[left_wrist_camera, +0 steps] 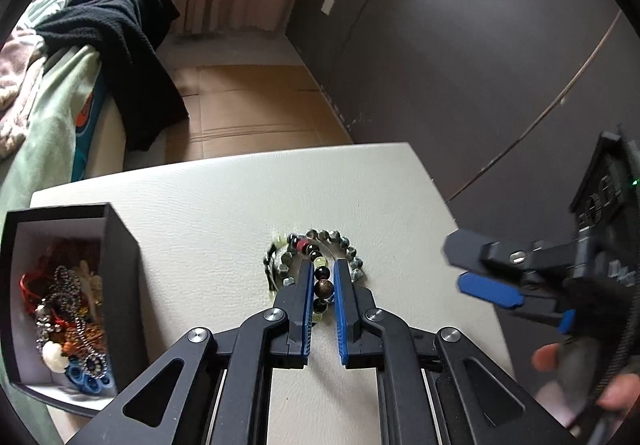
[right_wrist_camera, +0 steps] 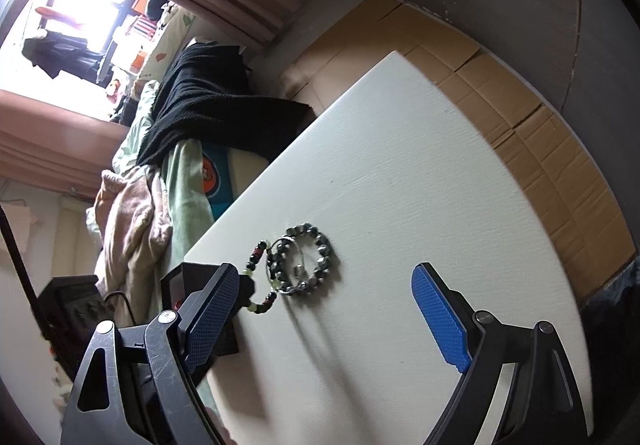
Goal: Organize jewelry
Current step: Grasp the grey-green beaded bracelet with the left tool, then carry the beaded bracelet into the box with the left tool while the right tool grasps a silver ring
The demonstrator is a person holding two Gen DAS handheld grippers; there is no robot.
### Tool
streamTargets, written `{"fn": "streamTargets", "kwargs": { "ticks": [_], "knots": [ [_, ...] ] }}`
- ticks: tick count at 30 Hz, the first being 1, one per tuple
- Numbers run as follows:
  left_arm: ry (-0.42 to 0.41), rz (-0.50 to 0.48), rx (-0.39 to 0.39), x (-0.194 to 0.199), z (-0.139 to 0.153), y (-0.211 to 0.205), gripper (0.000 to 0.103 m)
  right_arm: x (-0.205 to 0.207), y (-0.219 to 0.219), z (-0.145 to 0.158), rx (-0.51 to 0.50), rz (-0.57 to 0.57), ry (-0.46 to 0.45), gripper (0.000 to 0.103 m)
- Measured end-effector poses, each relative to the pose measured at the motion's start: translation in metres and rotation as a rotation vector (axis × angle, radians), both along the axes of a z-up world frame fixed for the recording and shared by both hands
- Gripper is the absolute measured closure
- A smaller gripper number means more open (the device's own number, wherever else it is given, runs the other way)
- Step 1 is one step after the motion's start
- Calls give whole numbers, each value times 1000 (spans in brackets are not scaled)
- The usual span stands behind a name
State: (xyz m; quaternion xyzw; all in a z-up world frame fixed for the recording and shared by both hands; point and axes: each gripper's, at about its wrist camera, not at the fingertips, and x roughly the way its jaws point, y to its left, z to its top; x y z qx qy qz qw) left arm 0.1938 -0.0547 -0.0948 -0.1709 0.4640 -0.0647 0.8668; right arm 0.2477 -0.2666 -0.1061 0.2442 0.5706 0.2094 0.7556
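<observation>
Left claw (left_wrist_camera: 323, 269) straddling bead bracelet (left_wrist_camera: 322, 287)

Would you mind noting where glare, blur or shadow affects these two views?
Right wrist view: the window is blown out white, and the grey bead bracelet casts a long shadow on the table. Left wrist view: the right tool is motion-blurred; fisheye edges vignette.

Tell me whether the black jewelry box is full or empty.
Partly full: the lidless black cardboard jewelry box holds a tangled heap of jewelry covering its floor, walls bare above.
</observation>
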Motion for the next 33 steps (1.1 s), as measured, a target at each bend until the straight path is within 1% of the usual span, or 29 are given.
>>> {"fn": "streamTargets", "kwargs": {
  "ticks": [3, 5, 7, 8, 10, 11, 13, 19, 21, 23, 24, 25, 28, 32, 33],
  "knots": [
    [-14, 10, -19, -5, 7, 7, 93, -1, 7, 0, 0, 11, -9, 15],
    [-22, 19, -25, -8, 10, 12, 93, -2, 13, 1, -11, 19, -22, 18],
    [-30, 34, -30, -10, 14, 19, 93, -2, 20, 1, -23, 32, -30, 28],
    [-34, 43, -33, -12, 15, 23, 93, -1, 22, 0, -27, 37, -30, 30],
    [-41, 58, -41, -15, 18, 30, 93, -1, 28, -3, -39, 51, -32, 38],
    [-44, 63, -46, -17, 19, 33, 93, -1, 33, -4, -49, 63, -32, 39],
    [-52, 76, -52, -20, 22, 40, 93, -3, 41, -6, -68, 84, -33, 47],
    [-72, 94, -73, -28, 30, 54, 93, -7, 62, -17, -132, 147, -28, 63],
    [-80, 98, -80, -29, 33, 58, 93, -8, 66, -21, -155, 159, -26, 65],
    [-86, 102, -86, -32, 35, 62, 93, -9, 70, -24, -181, 168, -27, 70],
    [-88, 105, -89, -32, 36, 64, 93, -9, 73, -25, -197, 176, -27, 75],
    [-90, 107, -91, -33, 36, 66, 93, -9, 75, -27, -205, 183, -25, 77],
    [-96, 113, -97, -36, 37, 71, 93, -11, 80, -32, -248, 202, -27, 78],
    [-104, 125, -103, -41, 40, 78, 93, -12, 84, -31, -303, 217, -58, 82],
    [-105, 128, -104, -41, 40, 80, 93, -12, 85, -31, -319, 219, -72, 86]
  ]
}}
